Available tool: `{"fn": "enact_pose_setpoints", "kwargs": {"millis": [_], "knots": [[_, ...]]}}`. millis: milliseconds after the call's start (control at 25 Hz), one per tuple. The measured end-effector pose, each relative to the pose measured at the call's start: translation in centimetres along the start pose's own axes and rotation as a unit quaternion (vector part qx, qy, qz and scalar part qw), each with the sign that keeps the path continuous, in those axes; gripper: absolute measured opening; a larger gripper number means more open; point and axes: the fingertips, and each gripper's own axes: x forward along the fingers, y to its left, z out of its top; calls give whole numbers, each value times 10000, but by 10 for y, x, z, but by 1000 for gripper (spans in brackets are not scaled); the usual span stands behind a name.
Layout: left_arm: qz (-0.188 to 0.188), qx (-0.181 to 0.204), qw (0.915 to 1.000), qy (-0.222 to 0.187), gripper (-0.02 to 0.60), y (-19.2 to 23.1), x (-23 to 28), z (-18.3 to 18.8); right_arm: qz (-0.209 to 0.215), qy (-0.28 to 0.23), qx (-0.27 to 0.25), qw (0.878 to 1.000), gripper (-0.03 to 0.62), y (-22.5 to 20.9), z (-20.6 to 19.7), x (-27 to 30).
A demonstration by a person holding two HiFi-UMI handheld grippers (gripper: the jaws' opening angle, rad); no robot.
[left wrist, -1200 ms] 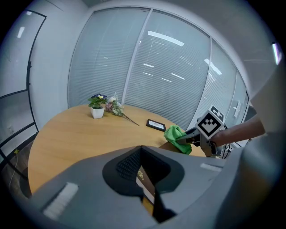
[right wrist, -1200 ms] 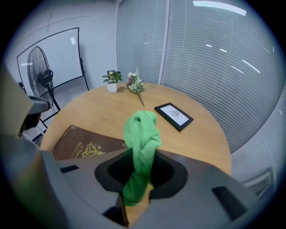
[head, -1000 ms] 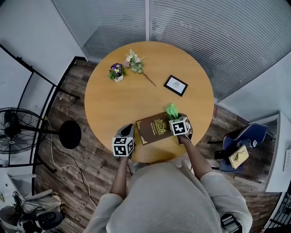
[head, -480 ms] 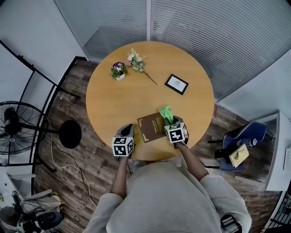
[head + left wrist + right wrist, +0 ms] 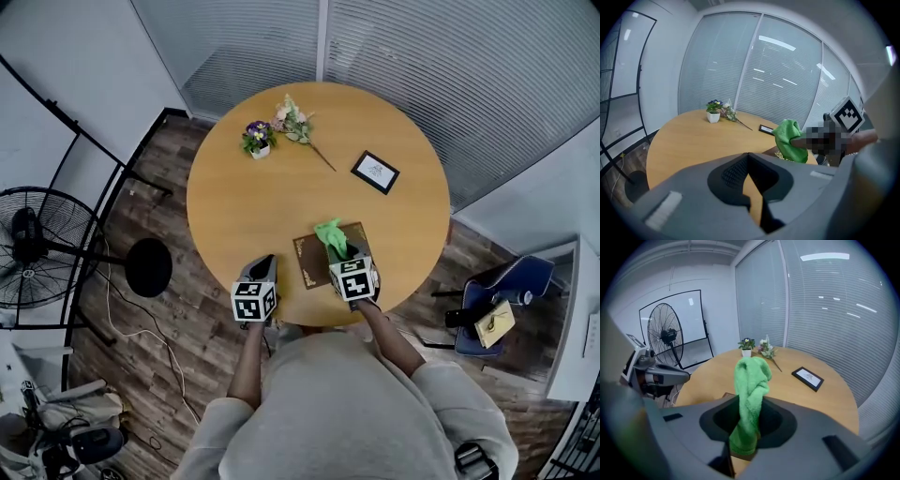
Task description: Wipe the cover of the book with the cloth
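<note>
One fluffy green cloth is pinched tight in the right claw on the dark brown book near the round wooden surface's front edge, mid-wipe I think, while the left claw is closed on nothing, so next the cloth should sweep across the cover.

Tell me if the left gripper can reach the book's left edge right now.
Probably yes. The left gripper sits just beside the book with only bare table between them; the right gripper and cloth occupy its right half.
</note>
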Motion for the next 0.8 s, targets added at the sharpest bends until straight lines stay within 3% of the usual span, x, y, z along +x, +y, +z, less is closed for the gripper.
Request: {"fn": "enact_pose_setpoints", "kwargs": {"millis": [360,800], "knots": [[238,-122,9996,-47,9,30,-23,-6,321,110,-101,9994,98,47,2,17],[341,-192,9992,0,9,55,-39,-15,364,400,-187,9984,98,71,-11,39]]}}
